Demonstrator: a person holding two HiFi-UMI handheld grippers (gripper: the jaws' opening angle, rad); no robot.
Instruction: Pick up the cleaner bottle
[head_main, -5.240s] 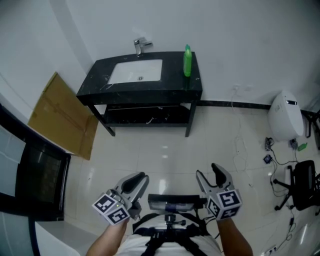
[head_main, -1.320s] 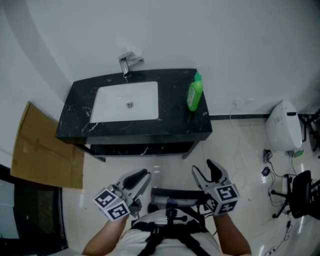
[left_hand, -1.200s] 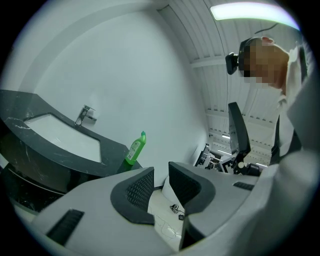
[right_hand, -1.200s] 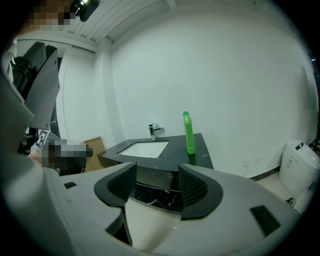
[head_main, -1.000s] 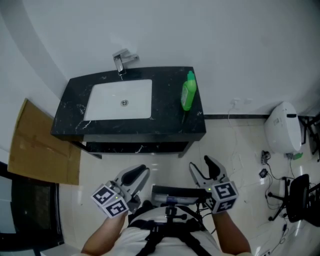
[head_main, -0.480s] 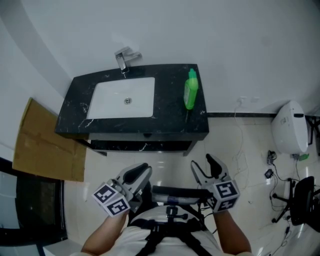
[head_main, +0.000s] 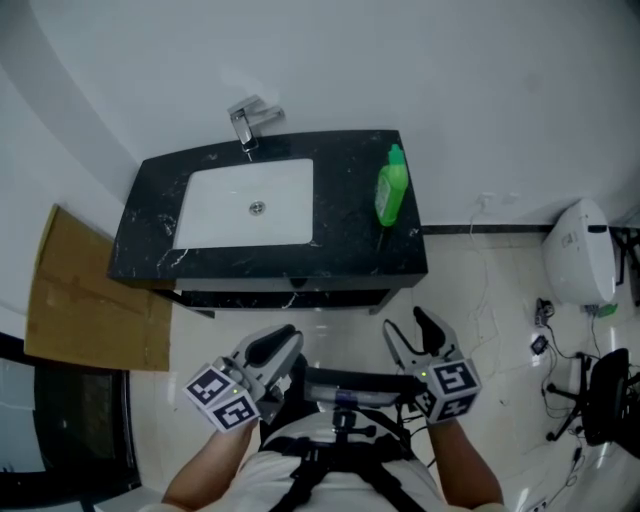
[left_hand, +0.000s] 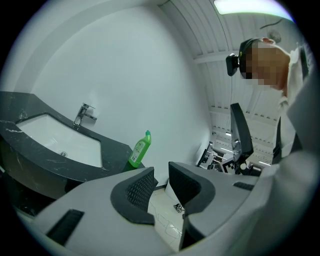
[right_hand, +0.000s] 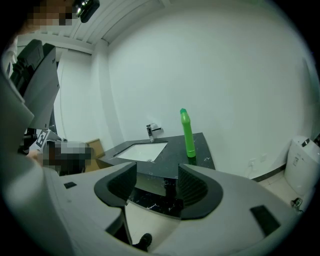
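Between your jaws nothing sits: left gripper (head_main: 277, 346) and right gripper (head_main: 410, 330) both gape empty, low near your waist. Bring the right one level to the upright green plastic cleaner bottle (head_main: 390, 191) at the right end of the black stone counter (head_main: 345, 240), well apart from you, and close squarely on its body.

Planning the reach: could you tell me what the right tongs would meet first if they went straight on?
Likely the black vanity's front edge, though depth is unclear; the cleaner bottle stands higher and right of that line.
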